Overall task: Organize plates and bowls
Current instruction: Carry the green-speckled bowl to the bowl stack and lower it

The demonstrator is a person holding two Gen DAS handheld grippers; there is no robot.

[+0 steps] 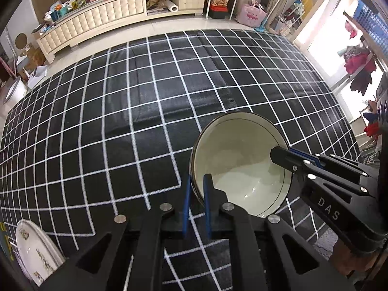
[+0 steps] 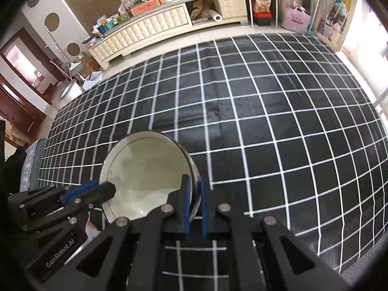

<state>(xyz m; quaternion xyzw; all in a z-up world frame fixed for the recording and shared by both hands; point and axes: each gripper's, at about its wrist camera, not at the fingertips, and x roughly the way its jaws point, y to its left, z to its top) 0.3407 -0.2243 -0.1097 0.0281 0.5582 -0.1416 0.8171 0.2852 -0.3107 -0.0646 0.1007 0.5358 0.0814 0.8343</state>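
A cream bowl (image 1: 240,160) with a dark rim and dark outside is over the black checked cloth (image 1: 121,111). My left gripper (image 1: 197,181) is shut on the bowl's left rim, one blue pad inside and one outside. My right gripper (image 2: 193,186) is shut on the opposite rim of the same bowl (image 2: 145,167). Each gripper shows in the other's view, the right one (image 1: 291,154) and the left one (image 2: 97,190). A white plate (image 1: 36,249) with a floral print lies at the lower left edge of the cloth.
The checked cloth (image 2: 266,121) covers a wide flat surface. Beyond its far edge is tiled floor and a long cream cabinet (image 1: 101,17) piled with clutter. A pink bag (image 1: 251,12) and shelves stand at the back right.
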